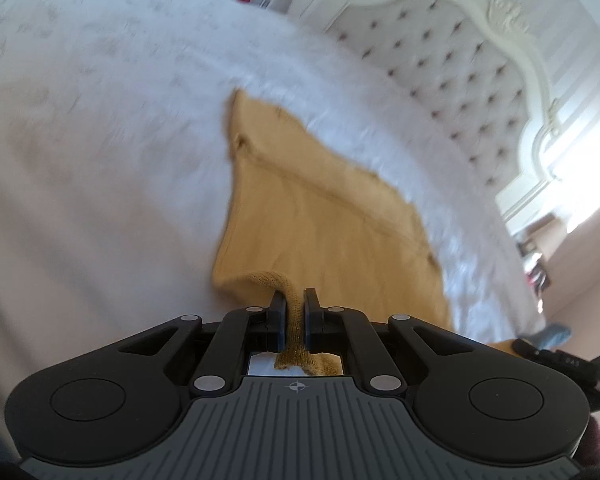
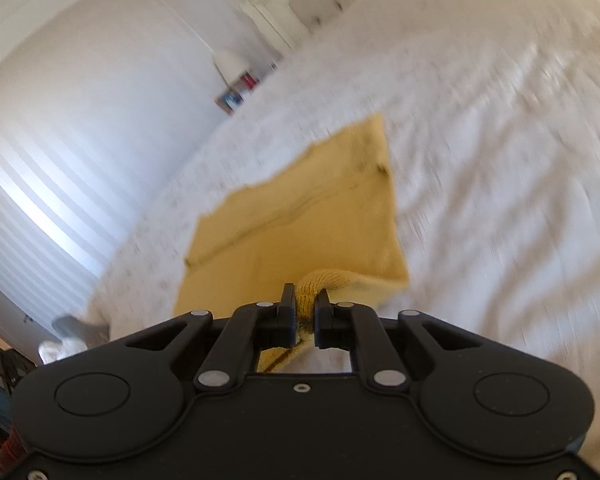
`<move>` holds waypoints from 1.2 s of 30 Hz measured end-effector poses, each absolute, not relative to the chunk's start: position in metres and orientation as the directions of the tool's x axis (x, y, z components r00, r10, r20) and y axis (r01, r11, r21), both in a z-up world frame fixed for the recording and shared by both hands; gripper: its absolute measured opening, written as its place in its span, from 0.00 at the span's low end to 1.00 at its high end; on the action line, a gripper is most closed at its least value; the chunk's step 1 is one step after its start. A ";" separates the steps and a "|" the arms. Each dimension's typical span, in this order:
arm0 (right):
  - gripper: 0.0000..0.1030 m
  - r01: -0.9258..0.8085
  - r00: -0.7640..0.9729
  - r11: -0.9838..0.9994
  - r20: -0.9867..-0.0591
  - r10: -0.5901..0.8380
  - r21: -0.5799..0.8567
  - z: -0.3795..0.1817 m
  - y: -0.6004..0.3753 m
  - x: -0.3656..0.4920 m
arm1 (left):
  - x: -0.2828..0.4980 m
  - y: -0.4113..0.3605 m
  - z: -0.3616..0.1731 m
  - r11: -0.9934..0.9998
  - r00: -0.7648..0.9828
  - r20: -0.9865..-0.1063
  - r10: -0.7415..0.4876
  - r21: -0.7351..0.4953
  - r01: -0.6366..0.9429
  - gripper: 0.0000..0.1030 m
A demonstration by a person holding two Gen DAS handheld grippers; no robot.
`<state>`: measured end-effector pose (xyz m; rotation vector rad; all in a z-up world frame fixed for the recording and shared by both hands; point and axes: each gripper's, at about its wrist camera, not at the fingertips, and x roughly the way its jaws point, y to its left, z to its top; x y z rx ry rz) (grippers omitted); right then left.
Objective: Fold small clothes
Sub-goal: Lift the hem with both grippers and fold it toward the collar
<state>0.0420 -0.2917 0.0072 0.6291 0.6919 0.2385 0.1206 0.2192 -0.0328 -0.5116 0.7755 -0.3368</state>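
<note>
A small mustard-yellow knit garment [image 1: 320, 208] lies spread on a white bedspread [image 1: 100, 140]. My left gripper [image 1: 294, 300] is shut on its near ribbed hem, which bunches between the pads and lifts off the bed. In the right wrist view the same yellow garment [image 2: 300, 216] stretches away from me, and my right gripper [image 2: 305, 298] is shut on another part of its near edge, a fold of knit pinched between the pads. Both views are blurred.
A white tufted headboard [image 1: 460, 80] with a carved frame stands at the far side of the bed. A small shelf with books [image 2: 236, 92] sits beyond the bed. The other gripper's black body [image 1: 560, 360] shows at the right edge.
</note>
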 end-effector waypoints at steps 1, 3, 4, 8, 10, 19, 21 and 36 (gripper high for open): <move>0.15 -0.003 0.763 0.785 -0.506 0.402 0.619 0.010 -0.293 0.048 | 0.127 0.219 -0.029 0.819 0.679 -0.560 -0.475 -0.563 0.109 0.07; 0.15 -0.007 0.780 0.779 -0.485 0.396 0.627 0.012 -0.296 0.060 | 0.139 0.219 -0.024 0.811 0.694 -0.538 -0.479 -0.574 0.114 0.07; 0.15 -0.009 0.787 0.781 -0.477 0.391 0.624 0.014 -0.297 0.068 | 0.145 0.218 -0.021 0.810 0.701 -0.530 -0.477 -0.575 0.116 0.07; 0.15 -0.017 0.808 0.787 -0.455 0.374 0.617 0.018 -0.300 0.098 | 0.169 0.217 -0.010 0.815 0.740 -0.490 -0.460 -0.564 0.132 0.07; 0.15 -0.017 0.818 0.788 -0.445 0.365 0.615 0.020 -0.301 0.117 | 0.184 0.219 -0.007 0.802 0.751 -0.467 -0.467 -0.581 0.138 0.07; 0.15 -0.013 0.836 0.822 -0.445 0.322 0.569 0.014 -0.305 0.200 | 0.253 0.209 -0.003 0.799 0.784 -0.430 -0.448 -0.586 0.135 0.07; 0.15 -0.008 0.836 0.825 -0.449 0.316 0.565 0.009 -0.306 0.218 | 0.268 0.209 -0.006 0.798 0.786 -0.434 -0.441 -0.590 0.122 0.07; 0.15 0.101 0.781 0.869 -0.579 0.232 0.484 -0.055 -0.302 0.311 | 0.358 0.207 -0.057 0.839 0.780 -0.531 -0.332 -0.543 -0.013 0.07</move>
